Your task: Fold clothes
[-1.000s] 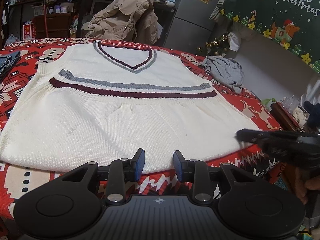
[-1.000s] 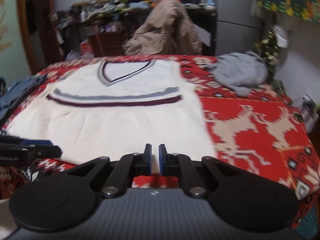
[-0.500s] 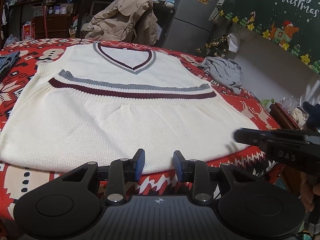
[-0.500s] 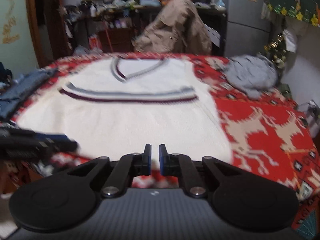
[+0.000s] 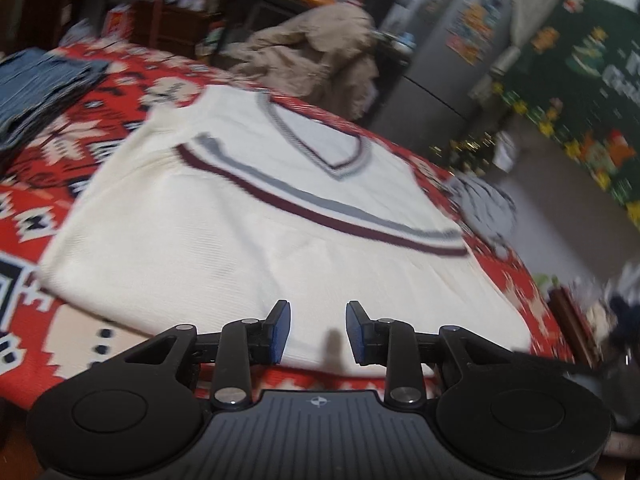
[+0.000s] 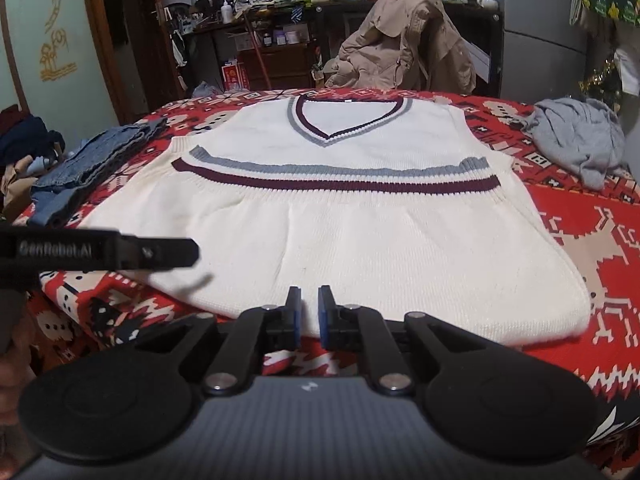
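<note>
In your left wrist view, the left gripper (image 5: 318,330) hangs at the near hem of the cream vest (image 5: 256,216), which lies flat on the red patterned cloth (image 5: 52,184), and its fingers stand apart with nothing between them. In your right wrist view, the right gripper (image 6: 309,312) sits at the same hem, fingers almost together and empty, with folded jeans (image 6: 92,160) left of the vest and a grey garment (image 6: 576,140) to its right.

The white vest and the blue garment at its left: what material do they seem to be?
White vest: seems knitted yarn, matte; ribbed rows show at the stripes and hem. Blue garment: probably denim, with a faded blue surface and thick folded edges.
</note>
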Action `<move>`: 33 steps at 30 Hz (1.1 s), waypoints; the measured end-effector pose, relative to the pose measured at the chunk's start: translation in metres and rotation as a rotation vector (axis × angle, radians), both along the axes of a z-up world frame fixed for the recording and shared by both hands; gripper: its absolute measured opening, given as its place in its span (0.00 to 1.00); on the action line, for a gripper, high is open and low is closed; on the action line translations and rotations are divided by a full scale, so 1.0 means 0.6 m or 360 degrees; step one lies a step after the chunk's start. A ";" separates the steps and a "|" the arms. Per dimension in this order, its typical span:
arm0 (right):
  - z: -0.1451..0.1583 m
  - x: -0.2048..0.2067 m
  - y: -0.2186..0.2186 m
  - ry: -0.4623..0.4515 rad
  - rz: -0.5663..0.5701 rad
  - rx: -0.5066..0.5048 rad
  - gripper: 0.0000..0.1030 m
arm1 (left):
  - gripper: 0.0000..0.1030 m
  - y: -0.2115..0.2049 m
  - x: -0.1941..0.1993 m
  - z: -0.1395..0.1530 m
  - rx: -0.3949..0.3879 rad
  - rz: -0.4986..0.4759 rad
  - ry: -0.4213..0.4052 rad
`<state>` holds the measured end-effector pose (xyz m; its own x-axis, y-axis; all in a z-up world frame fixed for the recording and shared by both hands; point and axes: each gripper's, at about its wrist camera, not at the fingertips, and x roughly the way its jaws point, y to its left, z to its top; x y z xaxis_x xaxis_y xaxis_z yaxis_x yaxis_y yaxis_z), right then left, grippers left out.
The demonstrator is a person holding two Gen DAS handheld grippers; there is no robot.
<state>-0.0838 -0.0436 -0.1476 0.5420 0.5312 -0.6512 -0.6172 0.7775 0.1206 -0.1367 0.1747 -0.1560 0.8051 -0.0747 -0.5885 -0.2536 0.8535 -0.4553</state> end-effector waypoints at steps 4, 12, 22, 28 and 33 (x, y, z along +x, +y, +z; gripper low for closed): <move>0.000 0.000 0.002 -0.0008 0.0003 -0.0007 0.08 | 0.20 0.035 -0.015 -0.004 -0.0036 0.0140 0.0005; 0.000 0.005 0.001 0.0002 0.0008 0.0001 0.08 | 0.14 0.127 -0.057 -0.005 -0.0046 0.0382 -0.0001; -0.001 0.007 0.002 0.0005 0.0007 -0.0002 0.08 | 0.12 0.115 -0.075 0.006 0.0316 0.0235 0.0073; -0.002 0.007 0.004 0.0003 0.0006 -0.0007 0.09 | 0.12 0.105 -0.079 0.017 0.0358 0.0180 0.0067; -0.001 0.005 0.005 -0.0002 0.0007 -0.0016 0.10 | 0.12 0.059 -0.048 0.019 0.0422 0.0017 0.0048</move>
